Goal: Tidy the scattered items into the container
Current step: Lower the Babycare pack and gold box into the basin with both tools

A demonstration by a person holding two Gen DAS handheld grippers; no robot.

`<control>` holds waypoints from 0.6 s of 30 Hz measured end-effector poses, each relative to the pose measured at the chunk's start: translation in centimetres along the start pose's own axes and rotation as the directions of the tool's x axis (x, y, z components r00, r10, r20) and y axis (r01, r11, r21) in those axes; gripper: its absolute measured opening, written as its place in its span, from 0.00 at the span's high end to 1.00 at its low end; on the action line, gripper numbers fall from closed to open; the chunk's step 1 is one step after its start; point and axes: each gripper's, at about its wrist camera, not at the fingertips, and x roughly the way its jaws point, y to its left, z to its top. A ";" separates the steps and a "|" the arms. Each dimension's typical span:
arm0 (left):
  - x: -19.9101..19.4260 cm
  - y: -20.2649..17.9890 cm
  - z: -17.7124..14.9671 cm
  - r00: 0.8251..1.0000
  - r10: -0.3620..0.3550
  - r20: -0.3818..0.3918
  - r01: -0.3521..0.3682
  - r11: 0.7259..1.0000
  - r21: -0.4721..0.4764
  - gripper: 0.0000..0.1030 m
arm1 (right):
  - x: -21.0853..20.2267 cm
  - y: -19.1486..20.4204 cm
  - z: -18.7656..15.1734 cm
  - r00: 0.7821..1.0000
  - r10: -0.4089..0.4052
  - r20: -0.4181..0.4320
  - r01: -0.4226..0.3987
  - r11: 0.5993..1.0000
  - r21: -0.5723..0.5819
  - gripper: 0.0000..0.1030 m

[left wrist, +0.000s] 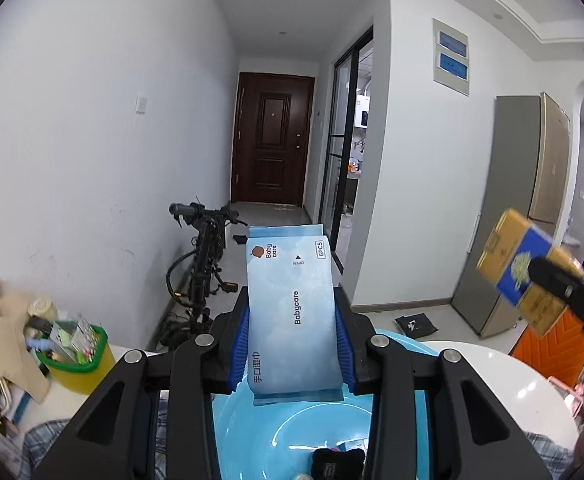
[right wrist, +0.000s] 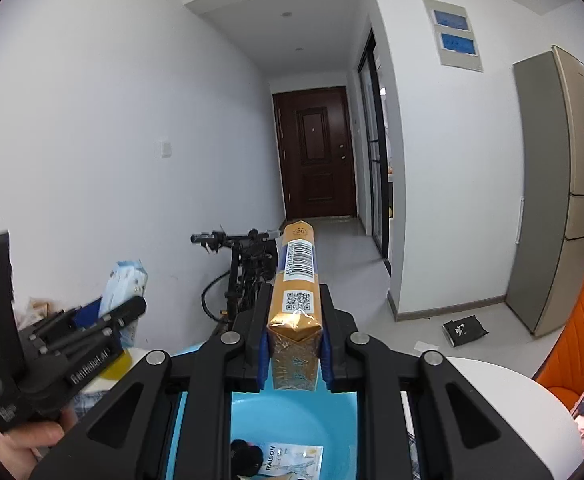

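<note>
Progress partway: basin (left wrist: 284, 432) already holds a black item (left wrist: 338, 462) and a packet (right wrist: 292, 460), left gripper (left wrist: 292, 344) clamped on wipes pack (left wrist: 292, 312) and right gripper (right wrist: 294, 354) clamped on gold carton (right wrist: 296, 312), both above basin, drops still pending.

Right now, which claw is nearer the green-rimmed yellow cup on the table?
Left. The left claw, shut on the wet wipes pack, sits beside the cup. The right claw, holding the gold box, is farther off on the far side.
</note>
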 end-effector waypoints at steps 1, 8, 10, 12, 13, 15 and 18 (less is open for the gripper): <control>0.1 -0.1 0.1 1.000 0.002 -0.001 -0.002 1.000 0.008 0.62 | 0.3 0.0 0.0 1.000 -0.001 -0.004 0.001 1.000 -0.013 0.82; 1.2 -1.9 0.1 0.998 -0.002 -0.068 0.007 0.997 0.082 0.62 | 2.2 0.3 0.0 0.997 0.033 -0.070 -0.035 0.999 -0.030 0.82; 1.7 -2.1 -0.1 0.994 -0.047 -0.102 0.053 0.997 0.055 0.62 | 3.0 0.3 0.4 0.993 0.049 -0.107 -0.053 0.998 -0.036 0.82; 2.1 -2.4 -0.3 0.992 -0.027 -0.127 0.032 0.999 0.040 0.62 | 3.6 0.6 0.3 0.988 0.056 -0.145 -0.065 0.996 -0.060 0.82; 2.5 -2.6 -0.4 0.989 -0.005 -0.146 0.010 0.999 0.037 0.62 | 3.8 0.8 0.1 0.985 0.056 -0.162 -0.069 0.995 -0.077 0.82; 3.7 -2.7 -0.7 0.976 0.019 -0.215 -0.014 1.000 0.023 0.62 | 4.0 1.2 -0.3 0.980 0.056 -0.192 -0.077 0.992 -0.104 0.82; 4.9 -2.8 -1.1 0.961 0.034 -0.274 -0.028 0.999 0.023 0.62 | 4.7 1.6 -1.0 0.966 0.059 -0.250 -0.093 0.988 -0.126 0.82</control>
